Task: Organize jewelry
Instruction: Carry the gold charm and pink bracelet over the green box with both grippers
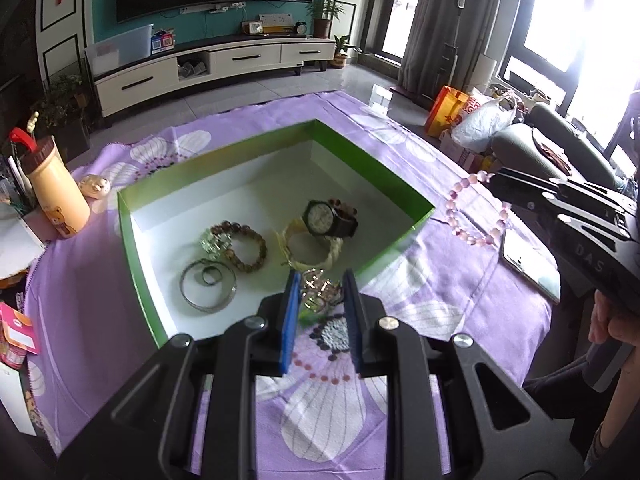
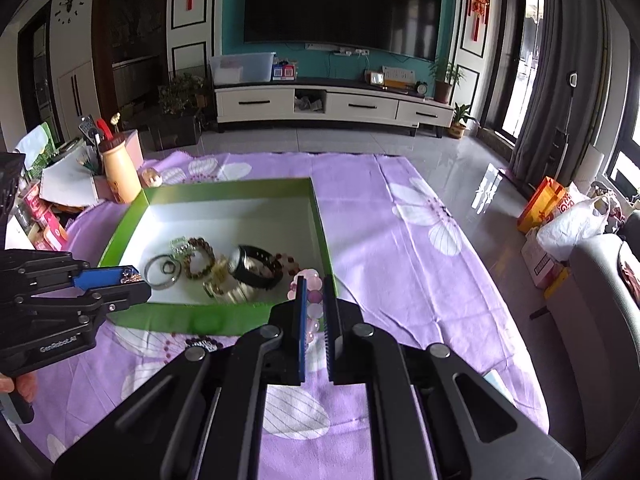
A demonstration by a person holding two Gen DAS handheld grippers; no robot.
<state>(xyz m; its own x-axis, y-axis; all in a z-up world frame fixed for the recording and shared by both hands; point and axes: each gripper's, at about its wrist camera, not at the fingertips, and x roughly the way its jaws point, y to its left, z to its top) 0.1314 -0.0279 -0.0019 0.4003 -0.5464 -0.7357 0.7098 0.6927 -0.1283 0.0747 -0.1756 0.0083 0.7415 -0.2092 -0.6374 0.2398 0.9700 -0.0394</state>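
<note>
A green-walled box [image 1: 400,188] is seen on a surface [image 1: 460,292] draped in a purple flowered cloth. In the left wrist view, the left gripper [image 1: 320,292] is held above the box's near corner, its fingers [image 1: 291,300] clamped on a small gold-coloured piece of jewelry [image 1: 318,292]; in the right wrist view that piece [image 2: 130,278] is nearly hidden behind the blue pad. Inside the box, a black watch [image 1: 330,218] is seen leaning on a cream bangle [image 1: 312,248], with a brown bead bracelet [image 1: 244,246] and a metal bangle [image 1: 208,286] to their left. The whole pink bead bracelet [image 1: 478,210] is shown only in the left wrist view, hanging from the right gripper [image 1: 496,178] over the cloth beside the box. In the right wrist view, only a few of its beads [image 2: 314,292] are visible, pinched between the right gripper's [image 2: 316,304] closed fingers [image 2: 301,312]. A phone [image 1: 528,264] lying on the cloth is shown in the left wrist view alone.
</note>
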